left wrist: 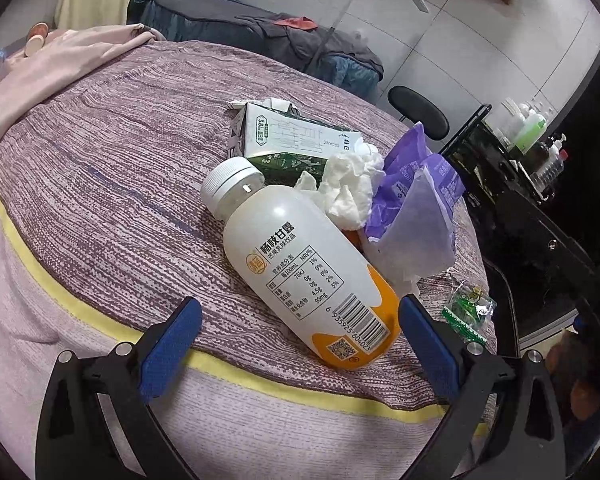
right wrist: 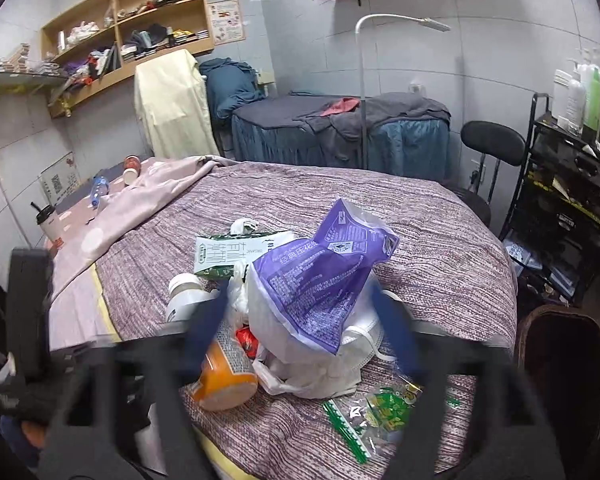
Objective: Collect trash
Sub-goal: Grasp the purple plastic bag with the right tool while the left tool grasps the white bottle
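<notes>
Left wrist view: nearest, left tool (left wrist: 300,336), blue pads spread wide, pinching nothing. Between the pads, near end of a plastic bottle (left wrist: 300,264), lying on its side on the bed cover (left wrist: 120,184), white cap pointing far-left, orange base near, right pad just beside the base, not clearly touching. Beyond the cap, a green-and-white milk carton (left wrist: 288,140), lying flat. Right of the bottle, crumpled white tissue (left wrist: 352,188), touching a purple packet (left wrist: 416,184) and a translucent white bag (left wrist: 412,240). Near right edge of the bed, a small green wrapper (left wrist: 466,312), apart from the pile. Far left, a pink blanket (left wrist: 60,64).

Right wrist view: nearest, right tool (right wrist: 300,320), blurred, pads spread wide at either side of the trash pile, pinching nothing. Purple packet (right wrist: 320,264) standing tilted atop the white bag (right wrist: 300,360), between the pads. Left of it, plastic bottle (right wrist: 216,364), orange base near. Behind, milk carton (right wrist: 228,252). Near right, green wrapper (right wrist: 380,408) flat on the bed cover (right wrist: 440,248). Far right, low down, a dark wicker basket (right wrist: 560,344) beside the bed. Far left, a paper cup (right wrist: 131,170) and a small water bottle (right wrist: 99,190) on the pink blanket (right wrist: 148,196).
</notes>
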`<state>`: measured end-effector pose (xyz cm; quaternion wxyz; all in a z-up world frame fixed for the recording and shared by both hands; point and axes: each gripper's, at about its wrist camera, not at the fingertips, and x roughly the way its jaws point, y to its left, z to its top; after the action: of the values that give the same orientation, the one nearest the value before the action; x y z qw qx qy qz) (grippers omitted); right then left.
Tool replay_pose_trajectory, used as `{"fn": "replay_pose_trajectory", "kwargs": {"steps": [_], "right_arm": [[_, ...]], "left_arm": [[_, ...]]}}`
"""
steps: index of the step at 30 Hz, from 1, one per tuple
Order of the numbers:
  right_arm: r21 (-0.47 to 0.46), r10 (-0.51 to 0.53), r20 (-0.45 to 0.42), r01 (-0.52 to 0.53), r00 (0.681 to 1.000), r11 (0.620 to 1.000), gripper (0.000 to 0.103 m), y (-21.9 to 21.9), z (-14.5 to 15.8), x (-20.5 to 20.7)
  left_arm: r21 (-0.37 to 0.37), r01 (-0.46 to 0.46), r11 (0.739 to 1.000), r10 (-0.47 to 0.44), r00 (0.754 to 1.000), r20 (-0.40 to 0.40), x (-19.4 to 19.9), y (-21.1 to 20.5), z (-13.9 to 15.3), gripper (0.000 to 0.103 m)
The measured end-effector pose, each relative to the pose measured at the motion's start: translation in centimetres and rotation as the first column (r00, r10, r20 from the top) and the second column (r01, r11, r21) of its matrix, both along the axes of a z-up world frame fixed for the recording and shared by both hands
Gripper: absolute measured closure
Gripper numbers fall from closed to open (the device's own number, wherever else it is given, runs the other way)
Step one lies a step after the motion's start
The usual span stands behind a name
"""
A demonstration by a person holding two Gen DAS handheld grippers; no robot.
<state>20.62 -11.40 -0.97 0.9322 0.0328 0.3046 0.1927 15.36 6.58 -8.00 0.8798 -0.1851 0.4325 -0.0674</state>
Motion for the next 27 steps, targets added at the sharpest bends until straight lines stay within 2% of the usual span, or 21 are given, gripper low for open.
{"fn": "replay_pose_trajectory", "kwargs": {"steps": [3, 7, 9, 11, 13, 16, 20, 27], "right_arm": [[0.003, -0.018, -0.069, 0.018, 0.997, 1.0, 0.019, 1.5, -0.8, 1.7], [-0.068, -0.054, -0.185, 0.042, 0.981, 0.997, 0.019, 3.8, -3.3, 4.5], [-0.088, -0.073, -0.188, 0.057, 0.979, 0.994, 0.04, 4.0, -4.1, 5.2], [-0.095, -0.058, -0.178, 0.041, 0.982, 0.995, 0.067, 3.9, -4.3, 5.2], [-0.075, -0.048, -0.166, 0.035, 0.985, 0.997, 0.078, 3.2, -4.1, 4.9], [-0.011, -0.028, -0.108, 0.027, 0.994, 1.0, 0.082, 1.7, -2.8, 3.4], [0.02, -0.023, -0.013, 0.024, 1.0, 1.0, 0.083, -0.1, -0.4, 0.7], [-0.005, -0.03, 0.087, 0.031, 0.996, 1.0, 0.083, -1.7, 1.7, -3.4]], "left_arm": [[0.011, 0.003, 1.0, -0.003, 1.0, 0.007, -0.6, -0.1, 0.1, 0.006], [0.016, 0.006, 1.0, -0.006, 1.0, 0.01, -1.1, 0.1, -0.1, 0.006], [0.017, 0.008, 1.0, -0.008, 1.0, 0.009, -1.2, 0.2, -0.2, 0.006], [0.012, 0.008, 1.0, -0.008, 1.0, 0.006, -1.2, 0.3, -0.3, 0.006], [0.007, 0.01, 1.0, -0.01, 1.0, 0.001, -1.0, 0.2, -0.4, 0.006], [-0.01, 0.008, 1.0, -0.008, 1.0, -0.007, -0.6, 0.4, -0.5, 0.006], [-0.045, -0.011, 0.999, 0.01, 1.0, -0.028, 0.4, 0.6, -0.5, 0.006], [-0.047, -0.019, 0.999, 0.014, 0.996, -0.09, 3.3, -0.3, -0.5, 0.006]]}}
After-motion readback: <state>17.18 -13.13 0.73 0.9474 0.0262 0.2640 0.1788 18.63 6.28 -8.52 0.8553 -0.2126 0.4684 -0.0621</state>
